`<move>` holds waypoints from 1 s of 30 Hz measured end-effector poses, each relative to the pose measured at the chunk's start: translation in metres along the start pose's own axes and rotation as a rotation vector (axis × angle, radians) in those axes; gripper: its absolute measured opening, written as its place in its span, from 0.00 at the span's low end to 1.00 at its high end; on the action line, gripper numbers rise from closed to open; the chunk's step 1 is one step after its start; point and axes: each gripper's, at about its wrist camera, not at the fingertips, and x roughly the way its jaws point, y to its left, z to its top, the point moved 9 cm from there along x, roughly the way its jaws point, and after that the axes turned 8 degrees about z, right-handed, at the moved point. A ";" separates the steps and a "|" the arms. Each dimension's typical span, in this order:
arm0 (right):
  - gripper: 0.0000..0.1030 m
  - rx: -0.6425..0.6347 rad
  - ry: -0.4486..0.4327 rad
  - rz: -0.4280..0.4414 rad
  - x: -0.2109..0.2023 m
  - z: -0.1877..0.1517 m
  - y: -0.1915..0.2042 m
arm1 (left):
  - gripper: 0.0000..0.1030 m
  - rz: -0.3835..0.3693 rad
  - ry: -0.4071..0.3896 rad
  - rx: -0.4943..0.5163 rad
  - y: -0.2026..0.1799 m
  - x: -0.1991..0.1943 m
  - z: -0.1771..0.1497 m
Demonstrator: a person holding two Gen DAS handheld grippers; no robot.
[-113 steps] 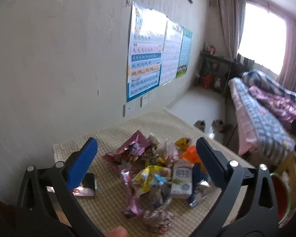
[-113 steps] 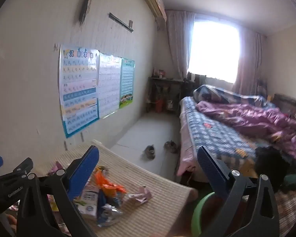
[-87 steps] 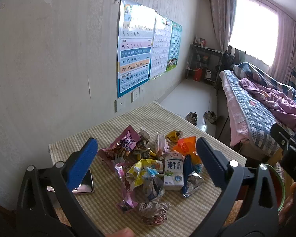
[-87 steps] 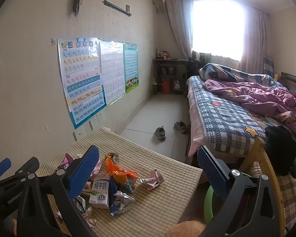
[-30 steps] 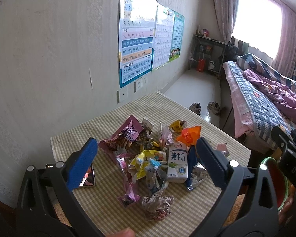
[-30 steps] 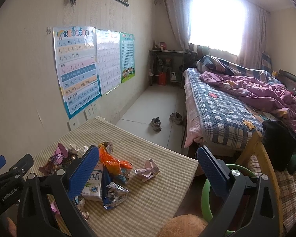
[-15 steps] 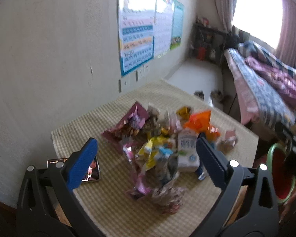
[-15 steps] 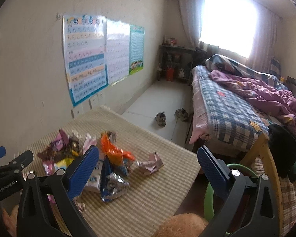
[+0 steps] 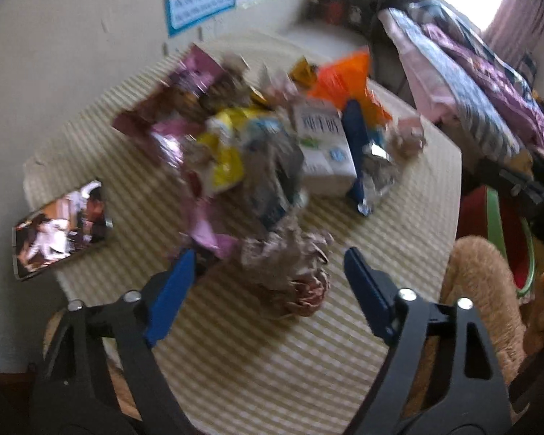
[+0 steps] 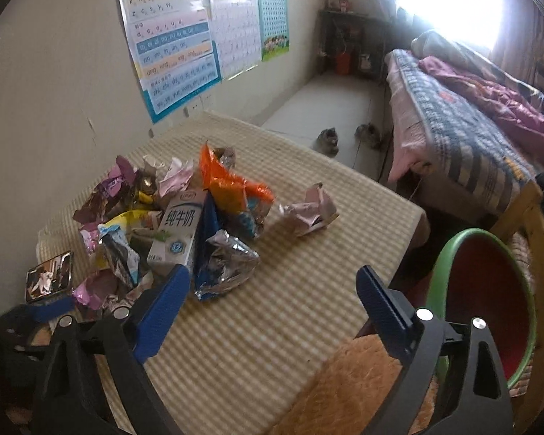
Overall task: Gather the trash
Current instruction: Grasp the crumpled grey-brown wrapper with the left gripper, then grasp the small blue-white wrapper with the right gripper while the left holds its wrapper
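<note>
Presently the left tongs stand wide open and hold nothing; their blue pads flank a crumpled brown-and-silver wrapper at the near edge of the trash heap, with a gap on either side. The left view is motion-blurred, so finer contact cannot be judged.

The right tongs are likewise wide open and empty, poised above bare checked cloth on the table. Their left pad sits just beside a crumpled silver foil bag.

The trash lies heaped on the table toward the wall side. A white milk carton lies on its side in the heap, touching a dark blue wrapper. An orange bag rises behind it; a yellow wrapper and purple wrappers lie to the left. One crumpled pink wrapper sits apart from the heap, toward the table's far right side.

A phone with a lit screen lies flat near the table's left corner. A green-rimmed red bin stands beside the table on the right. Posters hang on the wall; a bed stands beyond.
</note>
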 end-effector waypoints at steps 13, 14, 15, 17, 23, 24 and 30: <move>0.76 -0.060 0.031 0.095 0.008 -0.005 0.033 | 0.32 -0.127 0.068 -0.034 0.009 -0.005 -0.019; 0.76 -0.070 0.028 0.123 0.009 -0.003 0.040 | 0.32 -0.121 0.068 -0.041 0.014 -0.008 -0.020; 0.75 -0.080 0.028 0.141 0.010 0.000 0.046 | 0.32 -0.109 0.068 -0.045 0.019 -0.009 -0.021; 0.75 -0.109 0.025 0.170 0.013 0.007 0.062 | 0.32 -0.096 0.076 -0.058 0.027 -0.010 -0.026; 0.75 -0.153 0.105 0.301 0.043 0.014 0.117 | 0.32 -0.113 0.108 -0.114 0.036 -0.004 -0.035; 0.75 -0.156 0.129 0.320 0.049 0.013 0.124 | 0.32 -0.115 0.107 -0.112 0.036 -0.004 -0.035; 0.75 -0.136 0.246 0.402 0.078 -0.004 0.158 | 0.32 -0.128 0.112 -0.121 0.038 -0.003 -0.038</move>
